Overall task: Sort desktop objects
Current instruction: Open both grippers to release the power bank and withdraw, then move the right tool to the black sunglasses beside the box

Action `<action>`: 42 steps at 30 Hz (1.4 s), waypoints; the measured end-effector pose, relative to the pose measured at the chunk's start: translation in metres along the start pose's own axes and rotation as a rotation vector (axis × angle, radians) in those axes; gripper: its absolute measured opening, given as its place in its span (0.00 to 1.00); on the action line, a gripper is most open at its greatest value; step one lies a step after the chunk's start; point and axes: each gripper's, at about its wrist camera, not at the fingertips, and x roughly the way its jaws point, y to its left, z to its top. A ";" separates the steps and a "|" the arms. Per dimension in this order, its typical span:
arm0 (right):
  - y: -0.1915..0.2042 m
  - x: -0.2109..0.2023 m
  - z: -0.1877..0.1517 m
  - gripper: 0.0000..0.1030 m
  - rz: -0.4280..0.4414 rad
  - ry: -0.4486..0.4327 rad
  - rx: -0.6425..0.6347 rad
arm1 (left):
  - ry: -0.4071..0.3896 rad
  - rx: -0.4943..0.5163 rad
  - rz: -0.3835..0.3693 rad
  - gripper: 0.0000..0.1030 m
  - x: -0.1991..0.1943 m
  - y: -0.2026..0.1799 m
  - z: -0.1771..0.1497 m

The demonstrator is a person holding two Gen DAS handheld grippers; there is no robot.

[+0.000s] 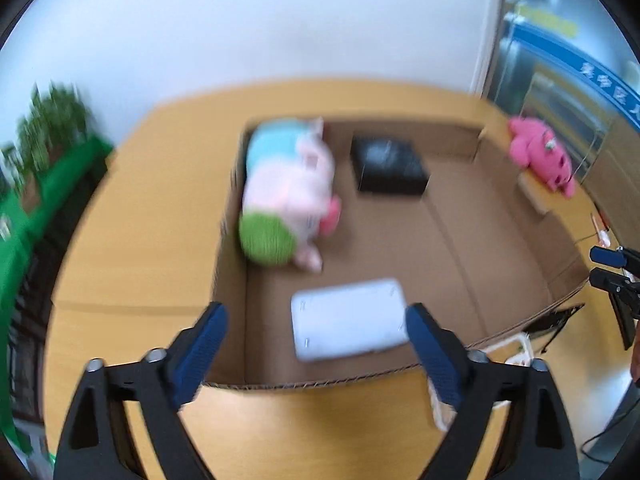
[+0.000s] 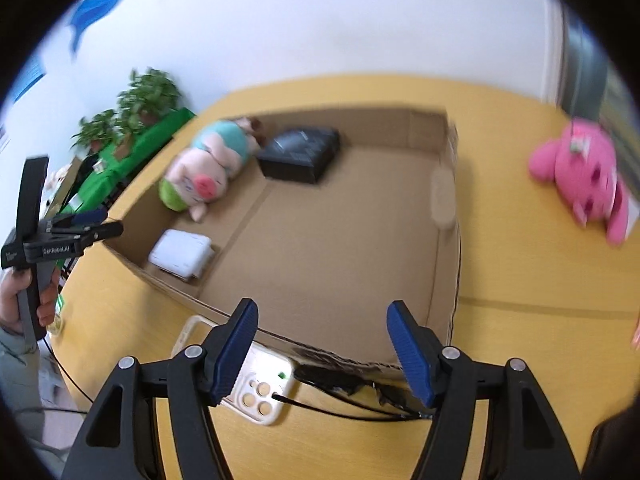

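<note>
An open cardboard box [image 1: 460, 216] [image 2: 340, 220] lies on the yellow table. Inside it are a pale pink pig plush [image 1: 296, 184] [image 2: 200, 176] with a green cap, a black case [image 1: 388, 166] [image 2: 300, 154] and a flat white box [image 1: 348, 320] [image 2: 180, 254]. My left gripper [image 1: 316, 312] [image 2: 80, 224] hovers open above the box's near wall, over the white box without touching it. A bright pink plush [image 1: 540, 152] [image 2: 580, 172] lies outside on the table, to the right. My right gripper [image 2: 322, 308] [image 1: 612, 268] is open and empty above the box's near corner.
A white power strip [image 2: 256, 384] [image 1: 516, 348] with a black cable [image 2: 344, 384] lies against the box's near wall, under the right gripper. Potted plants [image 2: 132, 108] [image 1: 52, 120] on a green-covered surface stand beyond the table's left edge. A person's hand [image 2: 16, 300] holds the left gripper.
</note>
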 end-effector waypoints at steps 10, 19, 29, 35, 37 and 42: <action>0.026 -0.015 -0.005 0.11 -0.036 -0.058 -0.075 | -0.158 0.043 0.000 0.20 -0.029 -0.029 -0.010; -0.004 -0.030 -0.018 0.70 -0.054 -0.050 -0.133 | -0.247 -0.019 -0.041 1.00 -0.050 -0.024 -0.031; -0.038 0.017 -0.071 0.71 -0.011 0.240 -0.296 | -0.215 0.006 -0.120 1.00 -0.043 -0.051 -0.066; -0.037 0.048 -0.078 0.71 -0.013 0.293 -0.367 | -0.171 0.023 -0.136 1.00 -0.035 -0.062 -0.083; -0.031 0.053 -0.082 0.71 0.012 0.322 -0.389 | -0.175 0.038 -0.123 1.00 -0.036 -0.063 -0.086; 0.005 0.037 -0.101 0.71 0.152 0.374 -0.466 | -0.167 0.009 -0.136 1.00 -0.031 -0.059 -0.085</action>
